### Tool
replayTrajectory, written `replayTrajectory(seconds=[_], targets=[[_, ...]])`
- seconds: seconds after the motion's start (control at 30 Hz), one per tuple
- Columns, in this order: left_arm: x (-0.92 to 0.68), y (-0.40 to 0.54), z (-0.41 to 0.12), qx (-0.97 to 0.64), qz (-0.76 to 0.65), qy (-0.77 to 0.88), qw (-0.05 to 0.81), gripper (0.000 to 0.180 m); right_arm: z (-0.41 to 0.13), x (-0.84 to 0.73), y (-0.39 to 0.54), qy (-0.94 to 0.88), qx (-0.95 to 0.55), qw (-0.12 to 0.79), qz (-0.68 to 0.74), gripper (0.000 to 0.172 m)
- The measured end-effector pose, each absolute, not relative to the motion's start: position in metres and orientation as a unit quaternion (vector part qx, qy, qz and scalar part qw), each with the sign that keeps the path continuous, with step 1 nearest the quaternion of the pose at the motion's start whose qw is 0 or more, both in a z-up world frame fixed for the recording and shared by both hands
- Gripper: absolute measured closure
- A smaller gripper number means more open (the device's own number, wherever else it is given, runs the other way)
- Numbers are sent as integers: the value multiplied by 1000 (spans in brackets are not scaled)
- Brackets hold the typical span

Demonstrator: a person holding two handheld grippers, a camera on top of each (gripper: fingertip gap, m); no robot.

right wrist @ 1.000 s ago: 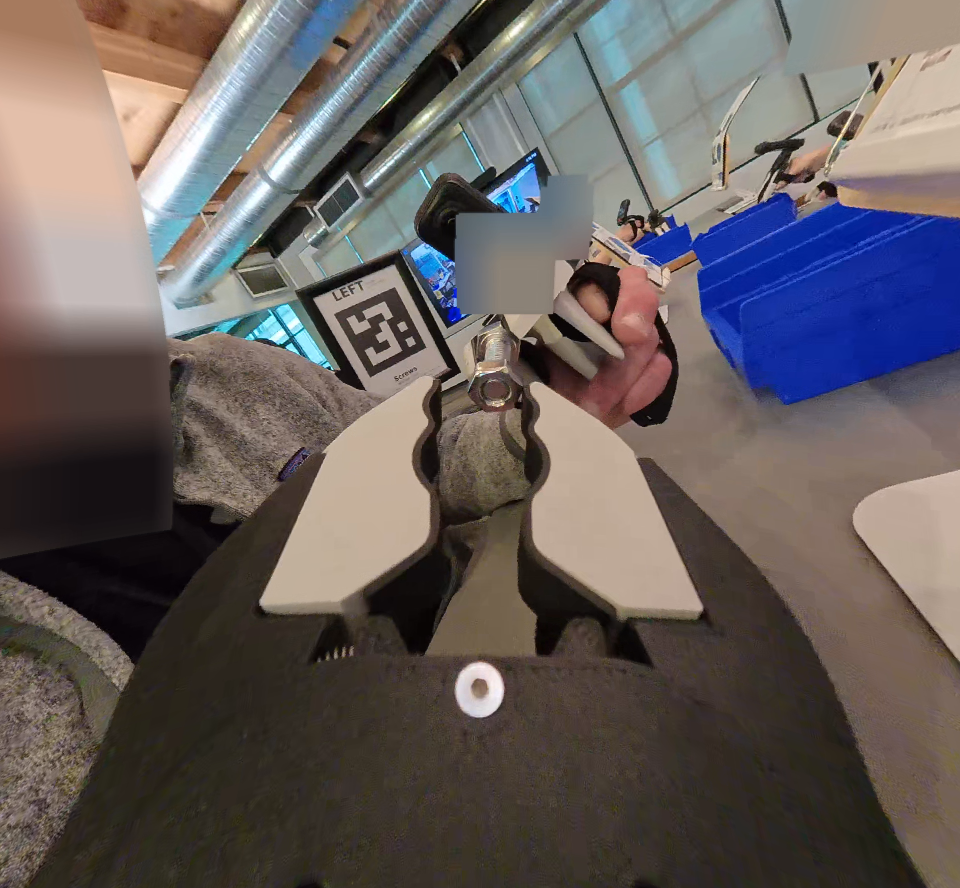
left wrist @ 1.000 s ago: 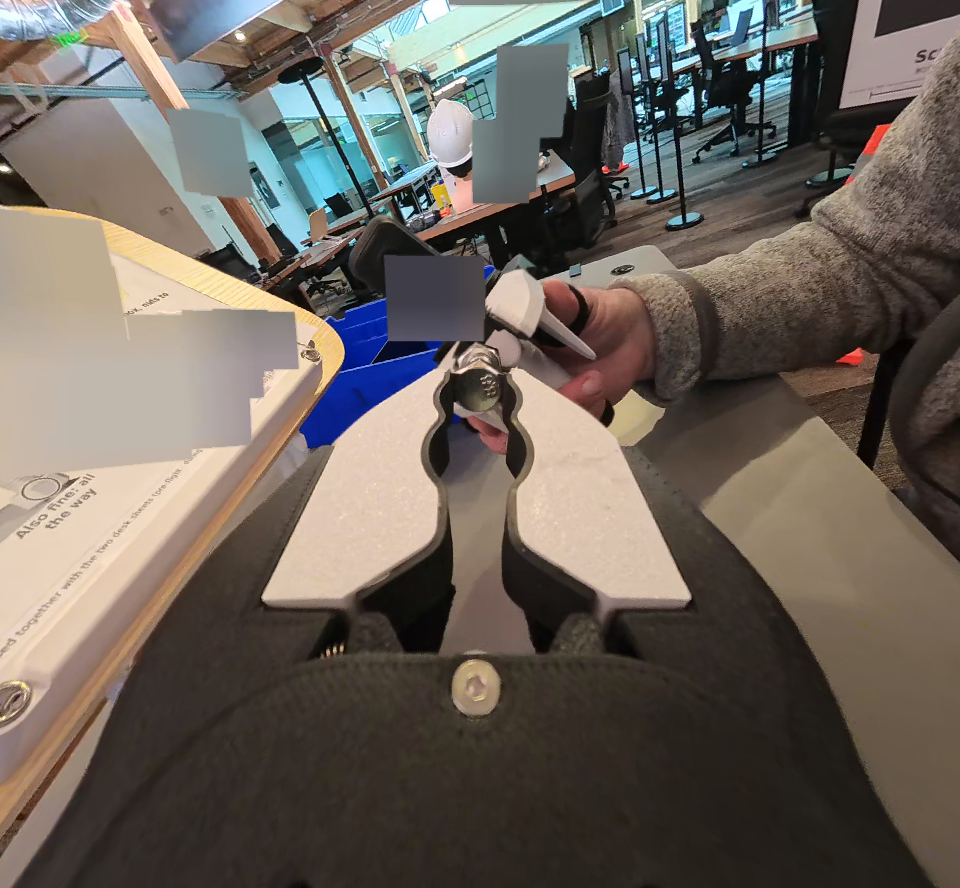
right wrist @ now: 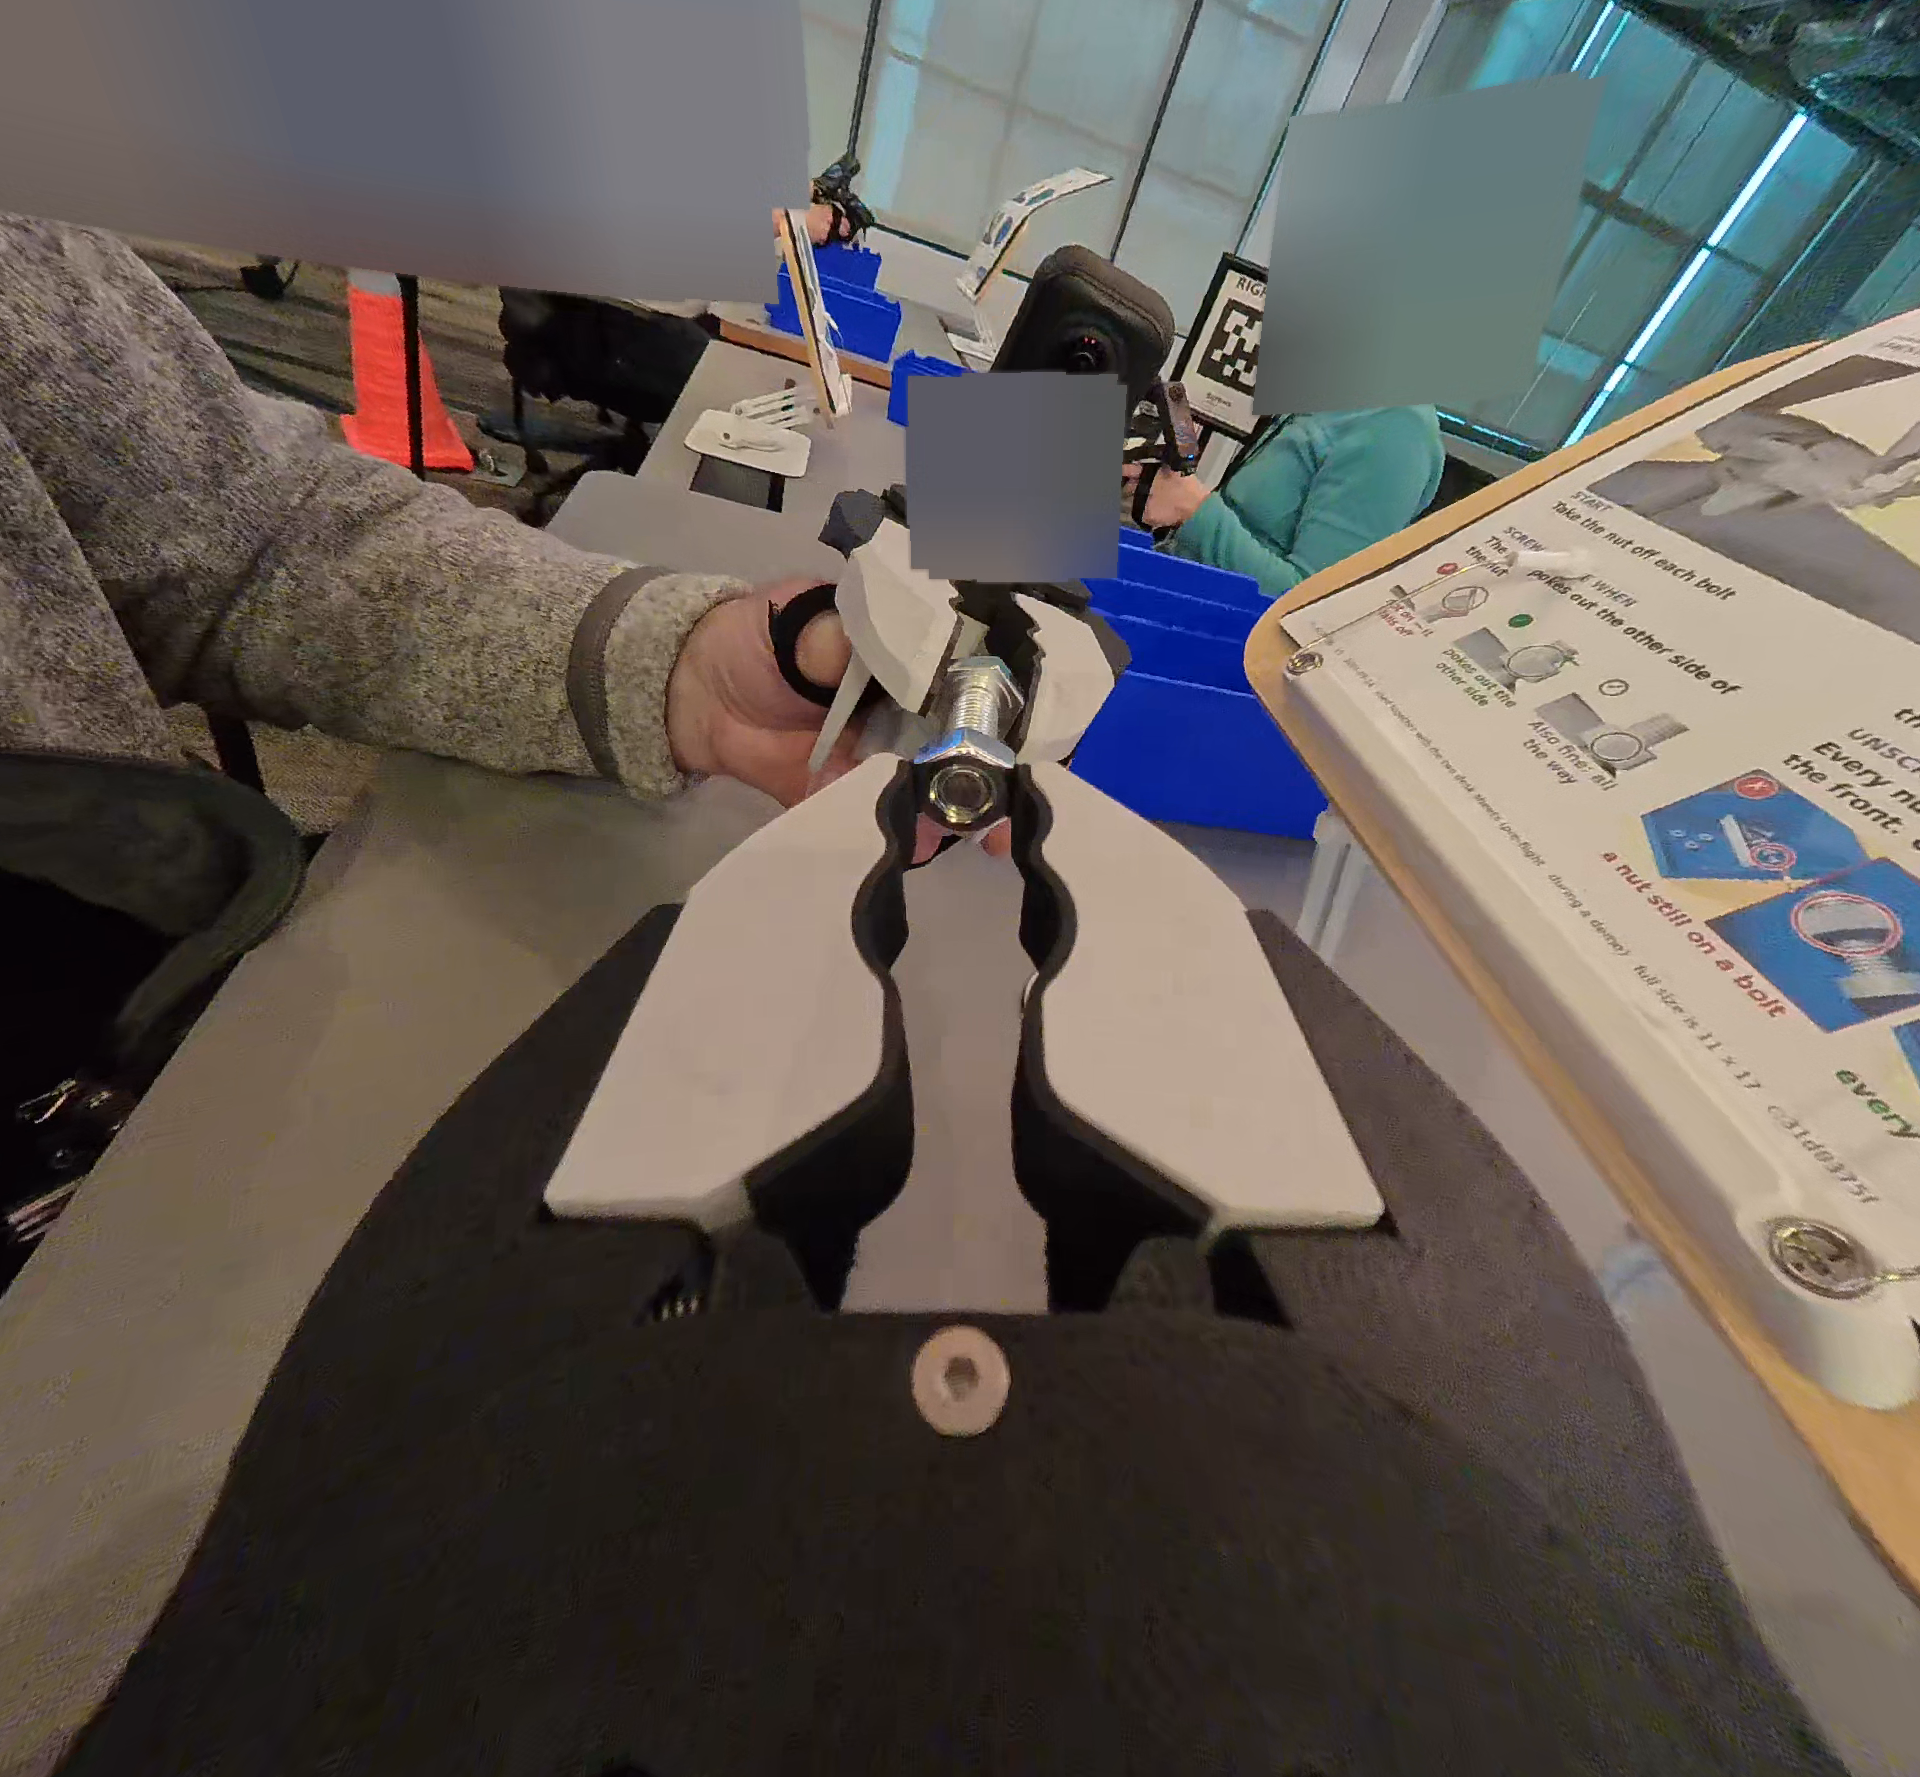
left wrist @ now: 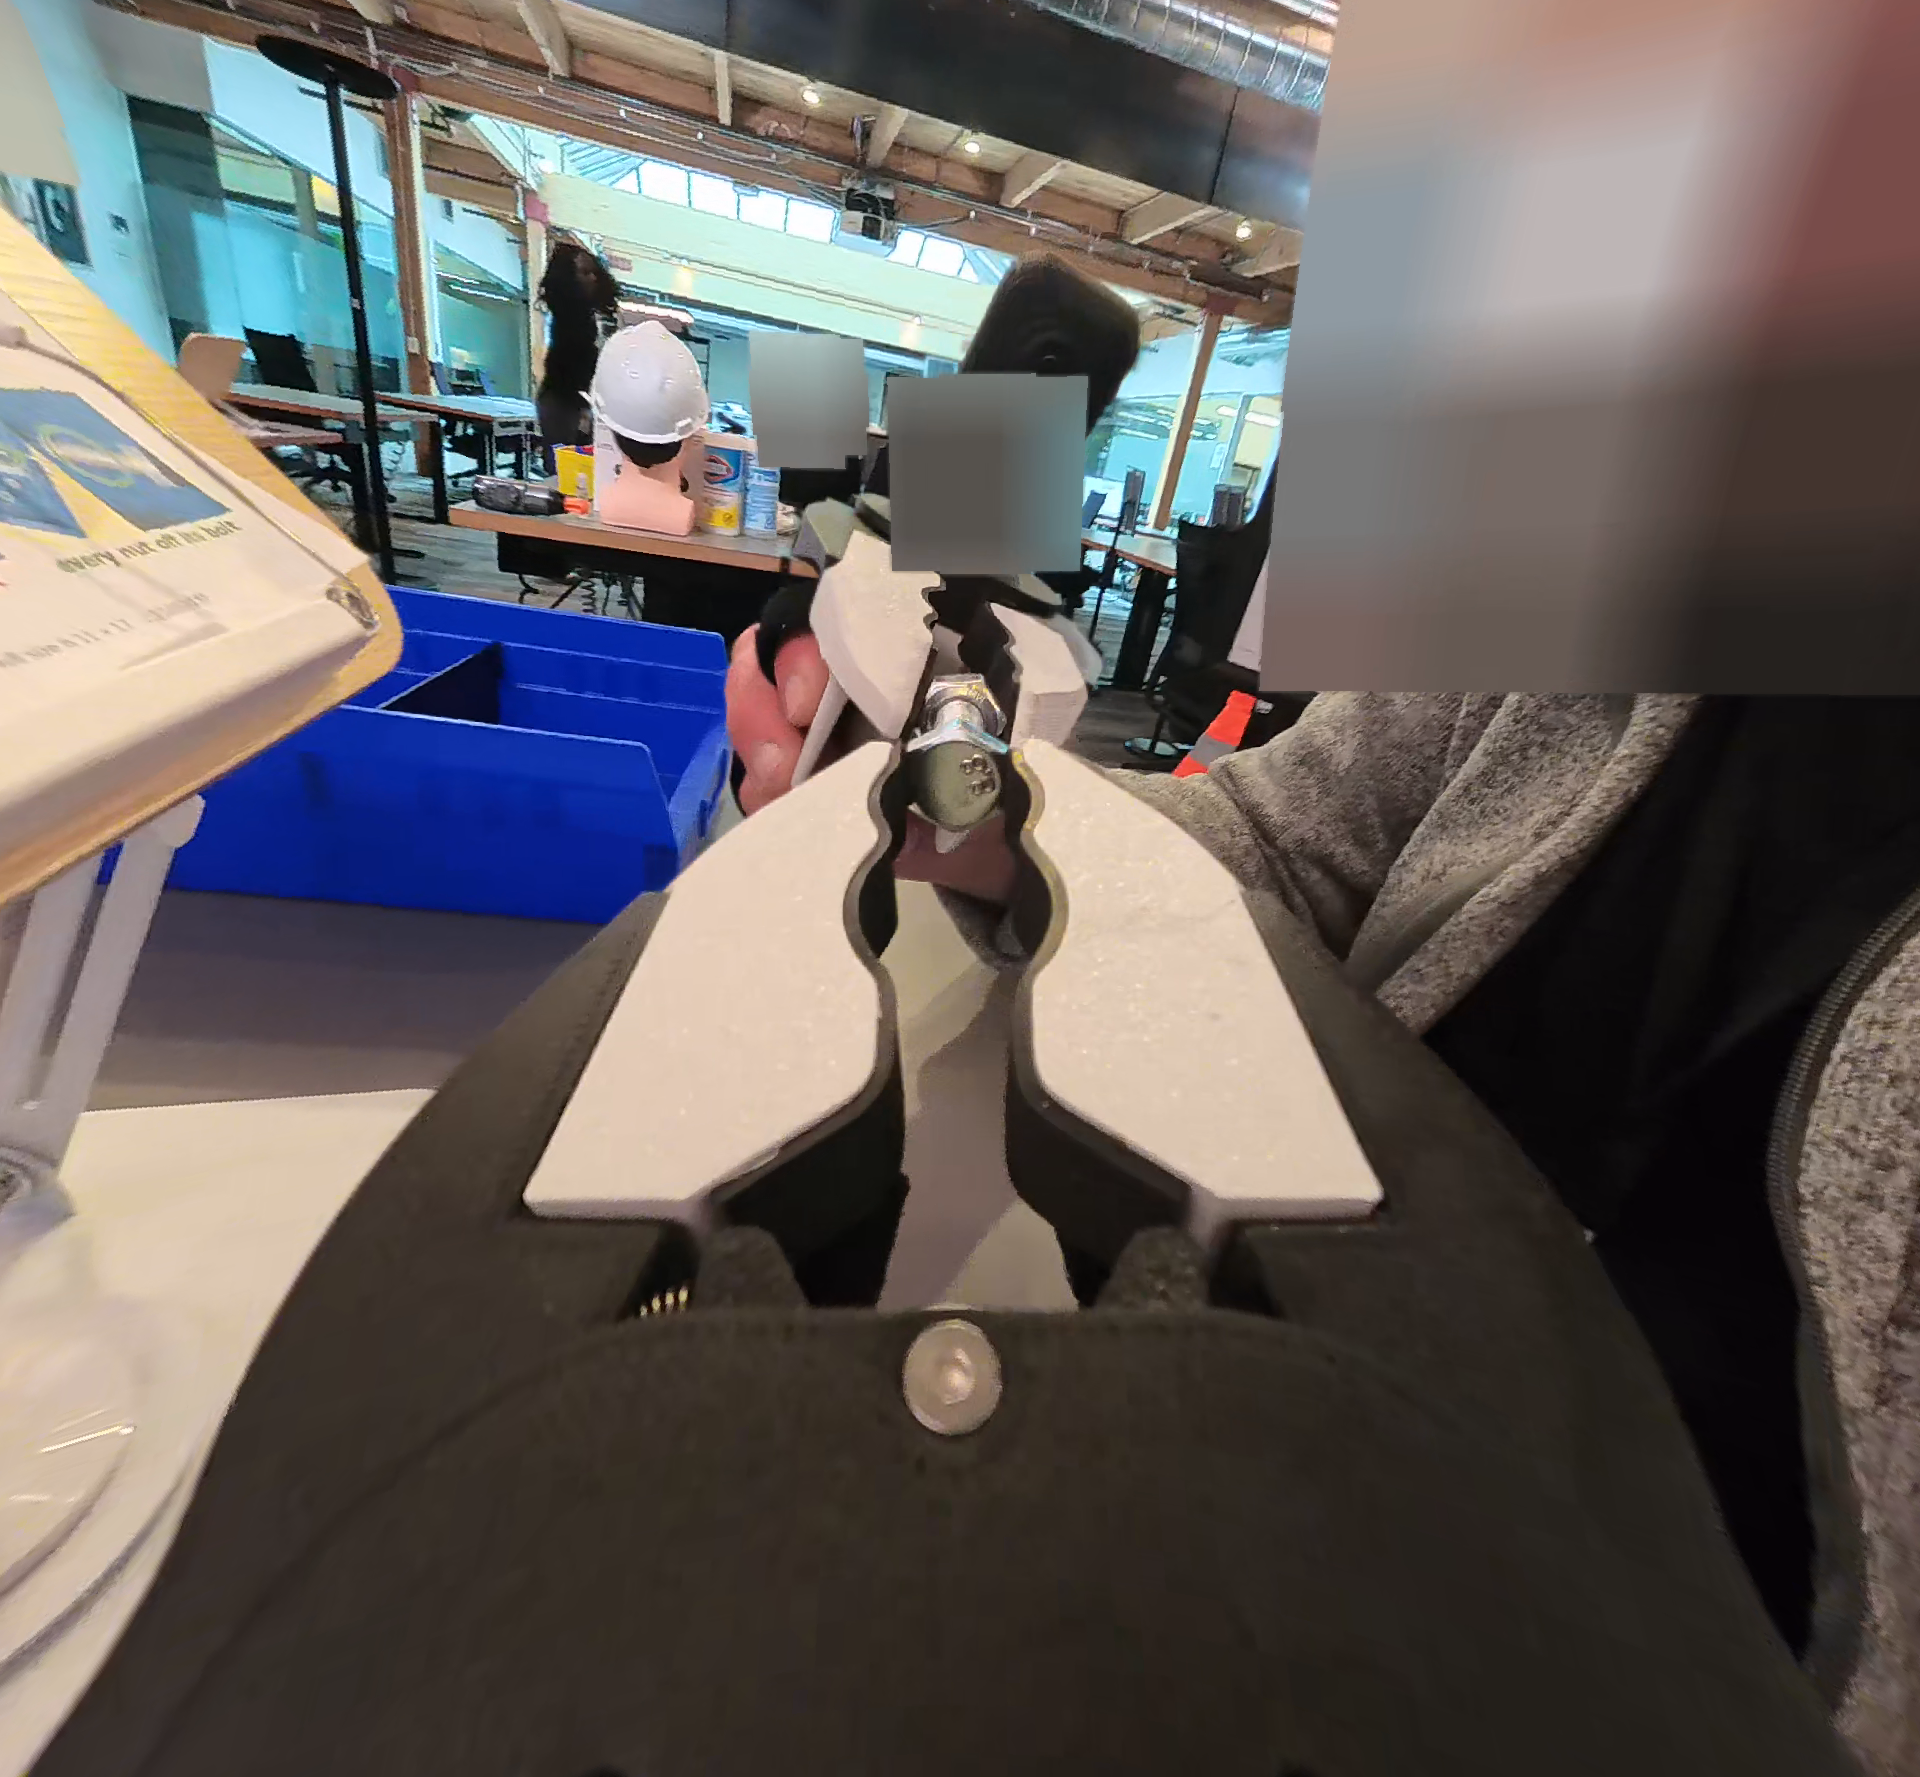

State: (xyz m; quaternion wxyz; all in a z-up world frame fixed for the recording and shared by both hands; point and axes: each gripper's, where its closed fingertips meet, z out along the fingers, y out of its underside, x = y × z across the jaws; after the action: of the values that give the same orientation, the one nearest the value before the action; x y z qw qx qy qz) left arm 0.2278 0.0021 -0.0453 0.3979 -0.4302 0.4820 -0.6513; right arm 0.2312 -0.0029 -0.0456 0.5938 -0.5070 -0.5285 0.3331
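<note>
A silver bolt with a nut on it is held in the air between my two grippers, which face each other. In the left wrist view, my left gripper (left wrist: 956,763) is shut on the bolt's hex head (left wrist: 954,787). The other gripper (left wrist: 964,662) grips the nut (left wrist: 968,693) just beyond it. In the right wrist view, my right gripper (right wrist: 961,773) is shut on the nut (right wrist: 961,792), and the bolt's end shows in the nut's hole. The threaded shank (right wrist: 977,709) runs on into the left gripper (right wrist: 987,662), which a hand (right wrist: 748,688) holds.
Blue bins (left wrist: 468,761) (right wrist: 1205,751) stand on the grey table (right wrist: 312,1000). An instruction board on a stand (left wrist: 156,564) (right wrist: 1610,792) leans close by. A person in a teal top (right wrist: 1320,491) sits behind. A grey sleeve (right wrist: 312,564) reaches across.
My right gripper's jaws, wider around the nut before, have closed on it. My left gripper has kept its hold on the bolt head. Both views have swung round.
</note>
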Motion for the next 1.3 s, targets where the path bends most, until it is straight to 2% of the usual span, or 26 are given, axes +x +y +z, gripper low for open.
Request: replayTrajectory(seconds=[0.13, 0.33, 0.5, 0.63, 0.73, 0.93, 1.1, 1.3], targets=[[228, 1, -45, -426, -675, 471, 375, 163, -45, 233, -2, -536, -504, 599, 316, 154], [228, 2, -44, -425, -660, 478, 395, 163, -43, 233, 0, -495, -512, 578, 398, 154], [229, 5, -41, -423, -618, 493, 444, 148, -42, 235, 3, -454, -521, 554, 465, 154], [227, 15, -42, -423, -475, 541, 551, 141, -41, 240, 7, -384, -521, 479, 593, 154], [226, 18, -45, -412, -331, 592, 609, 143, -49, 240, 8, -353, -525, 419, 651, 154], [228, 15, -56, -389, -231, 644, 617, 161, -54, 233, 4, -340, -525, 369, 688, 154], [228, 14, -58, -409, -273, 638, 593, 161, -57, 233, 4, -346, -525, 367, 686, 154], [230, 13, -54, -490, -516, 540, 450, 161, -52, 233, 6, -458, -530, 528, 480, 154]])
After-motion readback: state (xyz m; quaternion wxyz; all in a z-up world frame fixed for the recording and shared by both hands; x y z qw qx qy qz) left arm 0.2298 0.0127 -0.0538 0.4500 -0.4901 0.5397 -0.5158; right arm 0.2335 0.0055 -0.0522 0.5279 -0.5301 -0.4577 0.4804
